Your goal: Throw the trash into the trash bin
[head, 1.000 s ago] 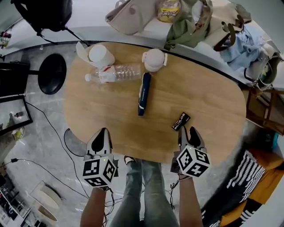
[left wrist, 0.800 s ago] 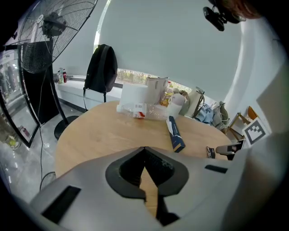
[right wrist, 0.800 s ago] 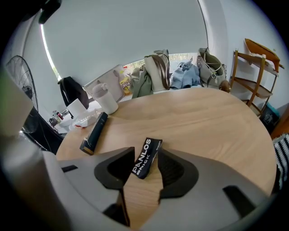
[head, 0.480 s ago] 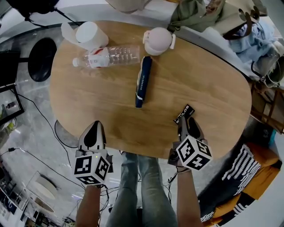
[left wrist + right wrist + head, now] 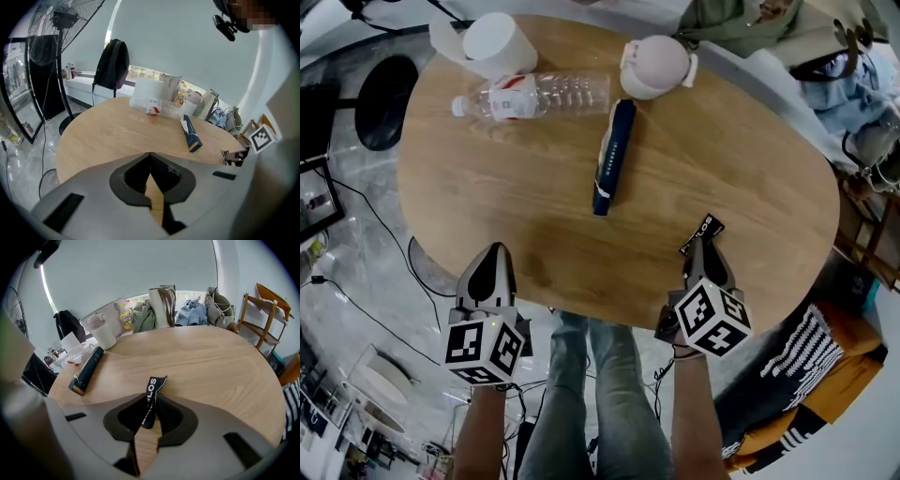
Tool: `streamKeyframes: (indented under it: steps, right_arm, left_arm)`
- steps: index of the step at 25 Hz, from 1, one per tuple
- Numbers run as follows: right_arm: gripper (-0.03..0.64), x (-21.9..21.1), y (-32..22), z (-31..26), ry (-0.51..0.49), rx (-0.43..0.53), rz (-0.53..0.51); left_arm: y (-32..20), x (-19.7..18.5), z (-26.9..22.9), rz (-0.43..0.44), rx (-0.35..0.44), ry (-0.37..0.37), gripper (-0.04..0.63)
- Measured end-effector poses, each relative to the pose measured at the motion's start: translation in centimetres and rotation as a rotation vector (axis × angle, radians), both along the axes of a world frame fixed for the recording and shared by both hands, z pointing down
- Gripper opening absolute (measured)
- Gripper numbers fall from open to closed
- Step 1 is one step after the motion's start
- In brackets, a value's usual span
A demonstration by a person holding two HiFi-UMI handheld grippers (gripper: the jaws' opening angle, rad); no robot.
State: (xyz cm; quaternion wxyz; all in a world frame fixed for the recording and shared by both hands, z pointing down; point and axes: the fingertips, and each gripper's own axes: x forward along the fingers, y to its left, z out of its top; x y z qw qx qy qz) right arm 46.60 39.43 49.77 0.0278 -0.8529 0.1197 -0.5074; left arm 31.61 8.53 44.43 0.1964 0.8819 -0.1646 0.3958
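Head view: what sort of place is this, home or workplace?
Probably an office or lab lounge, though that is not certain: an oval wooden table, several bags piled by the window, a backpack on the ledge, and a pedestal fan.

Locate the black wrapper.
Head view, near right table edge: black wrapper between the jaws of the right gripper, which have just been closing on it; blue box up-left.

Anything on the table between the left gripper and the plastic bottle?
No. Only bare wooden tabletop lies between the left gripper and the plastic bottle; the head view shows this.
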Motion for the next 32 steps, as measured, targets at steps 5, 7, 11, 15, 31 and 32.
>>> streamKeyframes:
  steps: [5, 7, 11, 15, 31, 32]
  right_arm:
    - [0.025, 0.3, 0.1, 0.0, 0.006, -0.027, -0.021]
    - [0.025, 0.4, 0.2, -0.1, 0.007, -0.037, -0.030]
    - [0.021, 0.3, 0.0, -0.7, 0.019, -0.046, -0.047]
    - [0.021, 0.5, -0.7, -1.8, 0.040, -0.051, -0.084]
    - [0.021, -3.6, -10.3, -9.0, 0.126, 0.012, -0.311]
    - [0.021, -4.3, -11.2, -9.4, 0.129, 0.017, -0.330]
  left_arm:
    - [-0.2, -0.6, -0.1, -0.031, 0.001, 0.009, 0.009]
    - [-0.2, -1.0, -0.2, -0.049, 0.002, 0.013, 0.009]
    - [-0.6, -2.2, -0.5, -0.086, 0.000, 0.023, 0.009]
    - [-1.3, -3.4, -1.0, -0.129, 0.005, 0.035, 0.009]
    - [-6.0, -14.5, -6.5, -0.387, 0.046, 0.079, 0.009]
    - [-6.3, -15.6, -6.8, -0.404, 0.048, 0.083, 0.009]
